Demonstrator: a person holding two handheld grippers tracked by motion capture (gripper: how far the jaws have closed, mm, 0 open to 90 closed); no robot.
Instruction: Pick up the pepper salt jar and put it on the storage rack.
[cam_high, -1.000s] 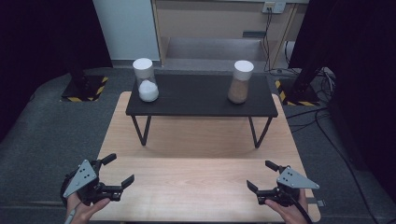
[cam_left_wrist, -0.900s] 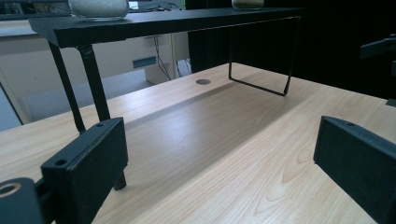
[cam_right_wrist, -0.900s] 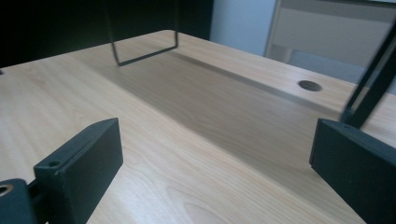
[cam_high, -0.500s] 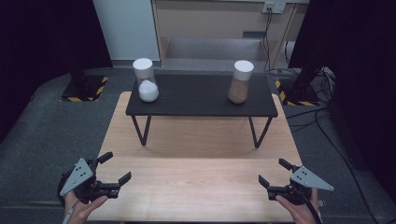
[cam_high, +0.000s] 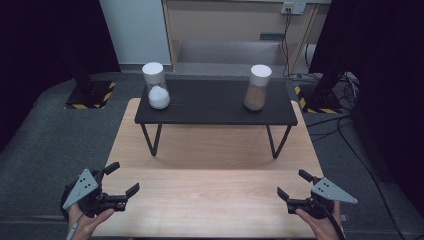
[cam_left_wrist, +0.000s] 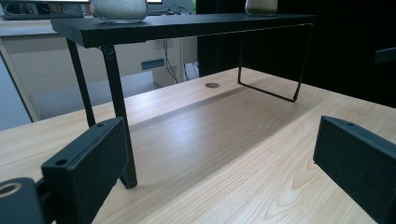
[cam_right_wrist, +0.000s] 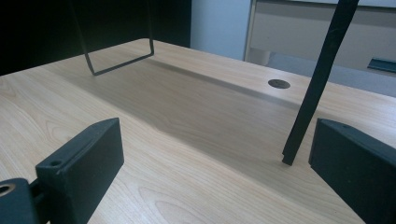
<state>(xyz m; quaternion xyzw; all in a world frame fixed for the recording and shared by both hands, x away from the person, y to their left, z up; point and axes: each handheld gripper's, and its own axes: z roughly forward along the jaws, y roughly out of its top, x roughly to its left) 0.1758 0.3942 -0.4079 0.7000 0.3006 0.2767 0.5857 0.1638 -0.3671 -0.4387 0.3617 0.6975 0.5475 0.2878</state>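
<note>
Hovering low over the near edge of the wooden table (cam_high: 220, 195), the left gripper (cam_high: 122, 180) and right gripper (cam_high: 295, 184) are both spreading their jaws wide, grasping nothing. Since a moment ago, the right gripper is sitting slightly lower and farther right, the left barely shifting. Well beyond them, the white-powder jar (cam_high: 156, 86) and brown-powder jar (cam_high: 257, 88) are standing untouched atop the black shelf (cam_high: 215, 107).

My right gripper (cam_high: 295, 184) has moved outward to the right and nearer the table's front edge. My left gripper (cam_high: 122, 178) has shifted only slightly.
</note>
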